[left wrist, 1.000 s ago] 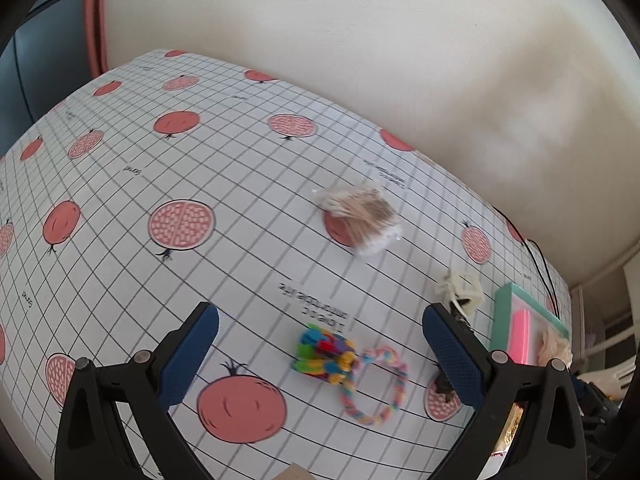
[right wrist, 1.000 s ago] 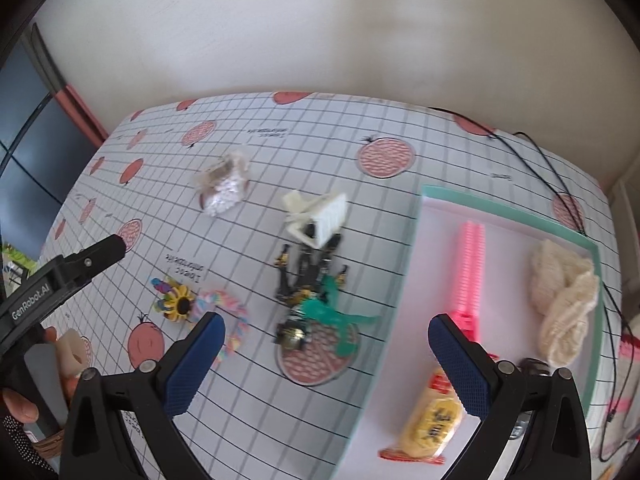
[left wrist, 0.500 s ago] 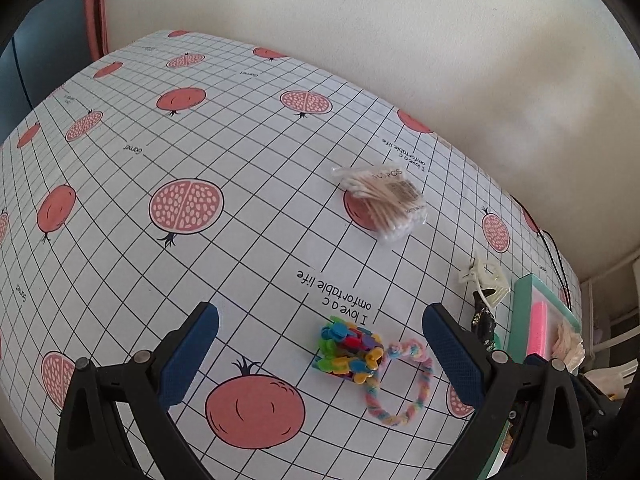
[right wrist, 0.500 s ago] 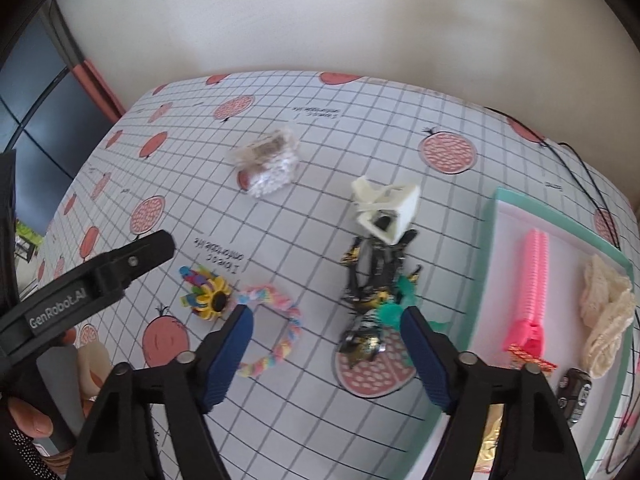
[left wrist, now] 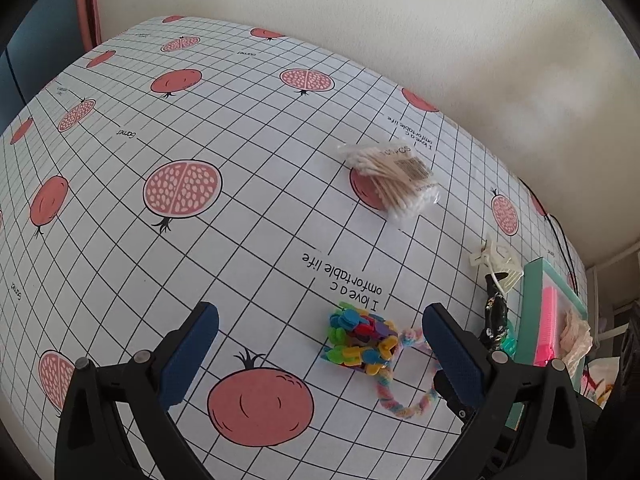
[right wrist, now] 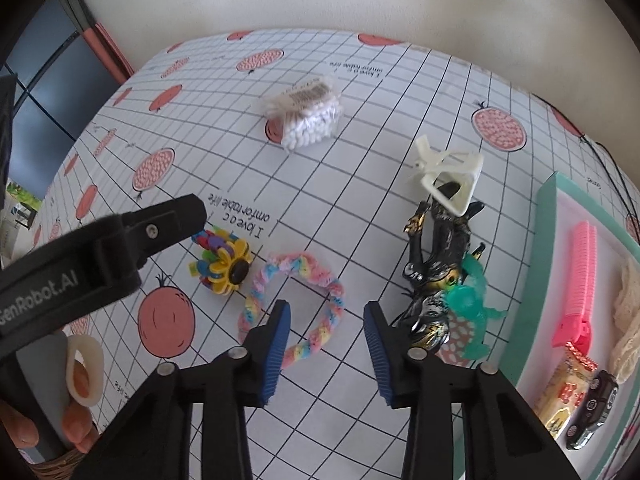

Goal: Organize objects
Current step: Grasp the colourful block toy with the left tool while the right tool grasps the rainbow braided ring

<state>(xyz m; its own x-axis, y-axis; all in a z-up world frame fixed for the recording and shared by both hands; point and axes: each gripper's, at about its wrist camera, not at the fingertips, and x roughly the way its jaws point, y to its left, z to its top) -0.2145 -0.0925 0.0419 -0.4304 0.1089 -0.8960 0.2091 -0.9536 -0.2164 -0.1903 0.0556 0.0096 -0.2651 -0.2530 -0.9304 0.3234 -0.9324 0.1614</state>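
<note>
My left gripper [left wrist: 320,350] is open and empty above the pomegranate tablecloth, with a bundle of colourful clips [left wrist: 360,342] between its fingers and a pastel braided ring [left wrist: 404,384] just right of it. My right gripper [right wrist: 326,340] is partly open and empty, low over the braided ring [right wrist: 292,308], whose right side lies between the fingers. The clip bundle [right wrist: 222,260] lies left of the ring. A black-and-gold figure [right wrist: 440,264] with a teal toy [right wrist: 472,300] lies to the right. A bag of cotton swabs [right wrist: 304,114] lies farther back; it also shows in the left wrist view [left wrist: 394,178].
A white hair claw [right wrist: 448,174] lies above the figure. A teal-rimmed tray [right wrist: 552,216] at the right holds a pink comb [right wrist: 580,276], a cream knit piece [right wrist: 628,304], a snack packet [right wrist: 568,384] and a toy car [right wrist: 596,408]. The left gripper's arm [right wrist: 100,252] crosses the left side.
My right gripper has moved left from the tray towards the braided ring, dropped lower, and narrowed its opening. My left gripper has drifted closer to the clip bundle and stays wide open.
</note>
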